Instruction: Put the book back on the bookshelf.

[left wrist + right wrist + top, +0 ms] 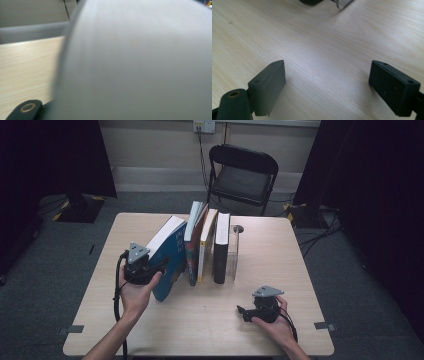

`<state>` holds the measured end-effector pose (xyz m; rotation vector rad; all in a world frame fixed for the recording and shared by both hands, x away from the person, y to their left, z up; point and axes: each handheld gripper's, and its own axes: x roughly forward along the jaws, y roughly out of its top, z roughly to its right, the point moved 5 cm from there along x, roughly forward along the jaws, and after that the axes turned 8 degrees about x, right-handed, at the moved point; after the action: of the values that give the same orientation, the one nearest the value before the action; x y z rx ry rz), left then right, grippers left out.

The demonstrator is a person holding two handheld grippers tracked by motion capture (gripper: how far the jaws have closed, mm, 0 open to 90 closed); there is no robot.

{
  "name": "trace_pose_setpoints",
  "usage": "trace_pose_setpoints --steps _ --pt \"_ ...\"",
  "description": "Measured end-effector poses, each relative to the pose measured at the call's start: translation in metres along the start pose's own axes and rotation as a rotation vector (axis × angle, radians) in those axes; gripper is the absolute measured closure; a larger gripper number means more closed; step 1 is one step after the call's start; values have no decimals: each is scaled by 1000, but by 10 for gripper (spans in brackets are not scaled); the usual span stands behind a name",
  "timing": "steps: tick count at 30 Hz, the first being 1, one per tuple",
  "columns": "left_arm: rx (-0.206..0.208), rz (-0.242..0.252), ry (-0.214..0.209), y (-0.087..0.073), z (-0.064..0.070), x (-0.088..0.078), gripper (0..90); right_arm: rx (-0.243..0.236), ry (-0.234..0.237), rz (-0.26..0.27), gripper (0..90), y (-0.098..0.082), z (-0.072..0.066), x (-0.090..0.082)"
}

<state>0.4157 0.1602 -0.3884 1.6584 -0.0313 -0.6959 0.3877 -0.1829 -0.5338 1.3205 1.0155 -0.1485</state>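
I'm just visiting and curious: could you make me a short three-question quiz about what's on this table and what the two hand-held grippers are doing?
1. True or false: the blue book stands straight upright.
2. What is between the jaws of the right gripper? A) a book B) nothing, just bare table C) a cup
3. Fill in: the clear bookend stands at the ______ end of the row of books, as the high view shows it.

Key
1. False: it leans toward the other books, with the left gripper at its cover.
2. B: the jaws stand wide apart over the wood.
3. Right, beside the black book.
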Motion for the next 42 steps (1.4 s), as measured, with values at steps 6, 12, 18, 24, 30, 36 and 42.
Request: trace_pose_setpoints --steps 6,12,18,24,30,36,42 --pt "10 -133 -37 6 0 -2 546 0 0 0 138 0 0 0" --pt "-7 -192 -55 18 -4 -9 530 0 0 0 138 0 0 0" --pt "10 -300 -98 32 -6 -13 525 -1 0 0 137 0 0 0" --pt "23 -383 -134 54 -10 -13 546 -2 3 2 138 0 -1 1" --pt "40 -422 -127 63 -9 -8 562 -1 3 2 137 0 -1 1" --pt "67 -545 -149 74 -10 3 563 -1 3 2 138 0 -1 1" --pt "7 -674 -160 85 -17 20 558 0 2 1 138 0 -1 1"
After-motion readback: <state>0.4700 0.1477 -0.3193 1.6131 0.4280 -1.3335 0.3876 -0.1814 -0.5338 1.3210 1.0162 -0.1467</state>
